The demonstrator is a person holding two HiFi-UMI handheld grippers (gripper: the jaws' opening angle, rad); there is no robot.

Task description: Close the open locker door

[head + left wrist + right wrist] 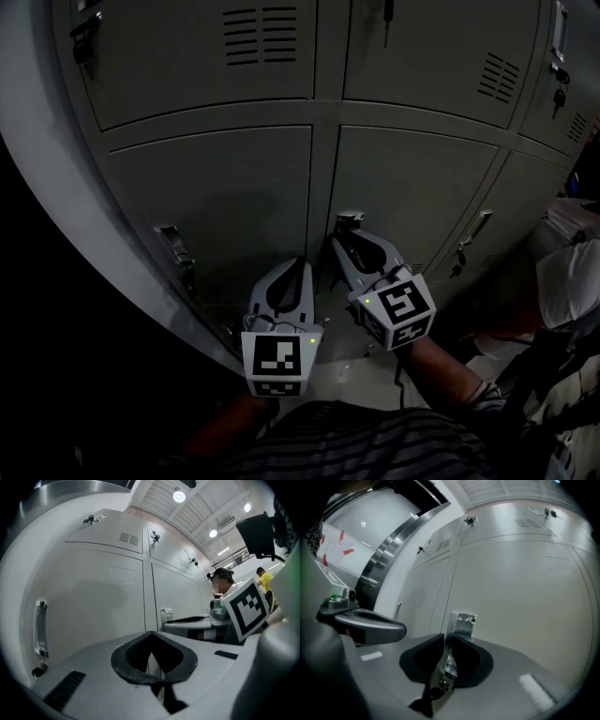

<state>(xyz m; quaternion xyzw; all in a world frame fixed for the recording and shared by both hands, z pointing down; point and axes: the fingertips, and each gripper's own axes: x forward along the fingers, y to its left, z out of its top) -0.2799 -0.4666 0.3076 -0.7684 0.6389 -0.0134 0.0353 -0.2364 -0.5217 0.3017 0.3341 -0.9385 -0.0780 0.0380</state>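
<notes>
While clamping the slick, stiff metal handle [462,620] in right tool [448,637], swing probably light, rigid locker door [525,583] gently; left tool [152,633] closed, empty

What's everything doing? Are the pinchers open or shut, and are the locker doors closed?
Right gripper: shut on the door handle.
Left gripper: shut, nothing between its jaws.
Locker door with that handle: looks flush with its neighbours, closed.
Lower-left door: closed.
Ceiling lights: on.

No legible text or numbers
</notes>
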